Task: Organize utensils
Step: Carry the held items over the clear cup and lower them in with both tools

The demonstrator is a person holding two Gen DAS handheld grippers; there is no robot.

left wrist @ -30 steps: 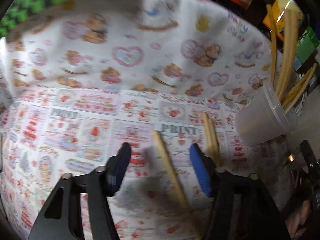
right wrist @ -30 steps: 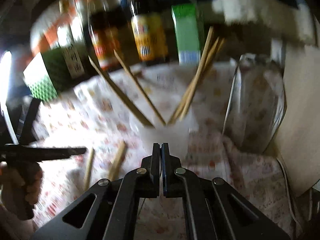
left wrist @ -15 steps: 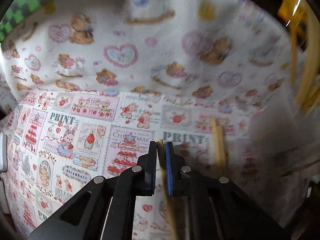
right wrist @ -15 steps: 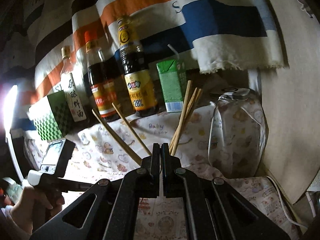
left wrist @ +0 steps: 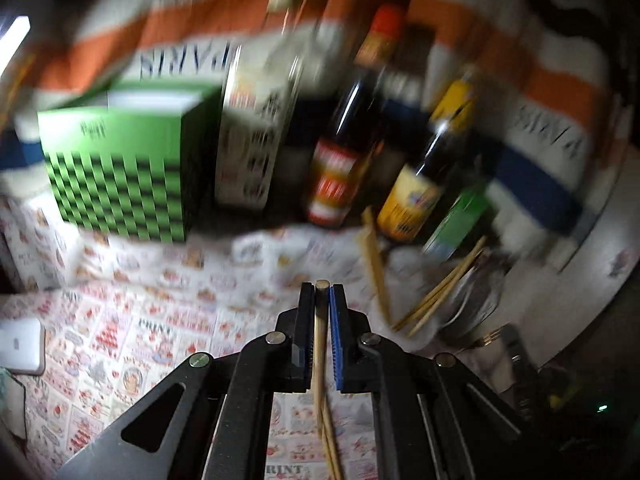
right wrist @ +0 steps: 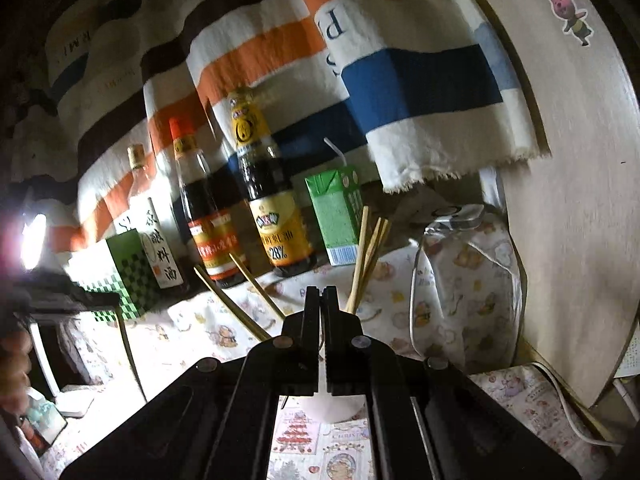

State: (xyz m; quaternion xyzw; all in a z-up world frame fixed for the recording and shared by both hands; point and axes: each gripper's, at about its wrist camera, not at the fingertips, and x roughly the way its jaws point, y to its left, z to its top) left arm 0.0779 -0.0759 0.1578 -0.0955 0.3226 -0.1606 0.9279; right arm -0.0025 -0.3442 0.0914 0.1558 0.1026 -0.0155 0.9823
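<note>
My left gripper (left wrist: 321,289) is shut on a wooden chopstick (left wrist: 320,332), held above the printed tablecloth (left wrist: 120,340); its tip sticks out between the pads. A second chopstick (left wrist: 334,448) lies on the cloth below. A clear plastic cup (left wrist: 436,304) with several chopsticks (left wrist: 440,288) stands ahead to the right. In the right wrist view my right gripper (right wrist: 320,292) is shut and empty, just in front of the same cup (right wrist: 332,404), whose chopsticks (right wrist: 366,256) fan out above the jaws.
Sauce bottles (right wrist: 276,216), a green carton (right wrist: 336,216) and a green checked box (left wrist: 124,168) line the back under a striped cloth (right wrist: 360,64). A cloth-wrapped jar (right wrist: 464,288) stands right of the cup. A white device (left wrist: 20,346) lies at left.
My left gripper closed on the chopstick, lifted it off the cloth and tilted up toward the bottles and cup. My right gripper stayed shut and rose above the cup.
</note>
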